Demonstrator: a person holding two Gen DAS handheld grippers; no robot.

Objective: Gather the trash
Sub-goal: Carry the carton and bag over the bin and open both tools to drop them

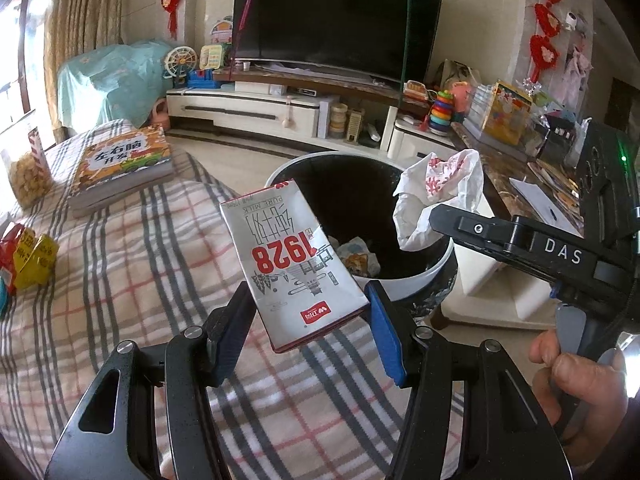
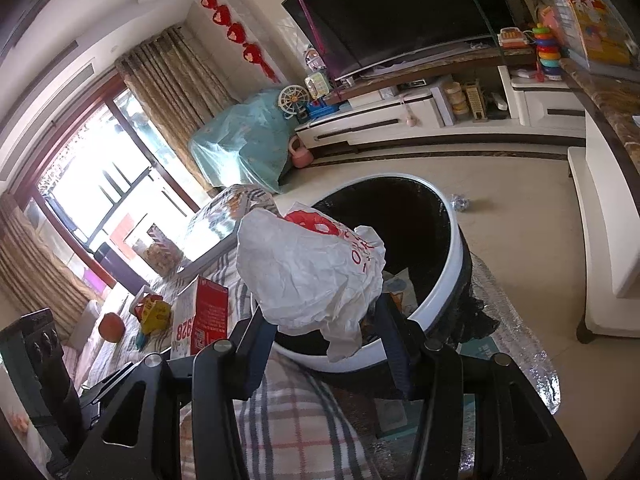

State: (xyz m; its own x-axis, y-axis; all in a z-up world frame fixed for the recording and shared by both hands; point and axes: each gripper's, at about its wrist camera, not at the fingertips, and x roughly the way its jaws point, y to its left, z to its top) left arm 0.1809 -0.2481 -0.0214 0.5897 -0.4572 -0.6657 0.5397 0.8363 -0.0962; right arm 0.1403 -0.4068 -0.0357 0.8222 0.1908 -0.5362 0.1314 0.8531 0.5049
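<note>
Left claw clamped on flattened white-red milk carton, right claw clamped on crumpled white paper bag; both near round white-rimmed black bin, bag over opening, carton short of rim.

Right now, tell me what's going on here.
A person is clearing trash with handheld tongs in each hand. The left tongs are clamped on a flattened milk carton, held above the plaid-covered surface beside the bin. The right tongs grip a crumpled white paper bag over the rim of the black-lined trash bin. Some litter already lies in the bin; neither piece has been dropped yet.
</note>
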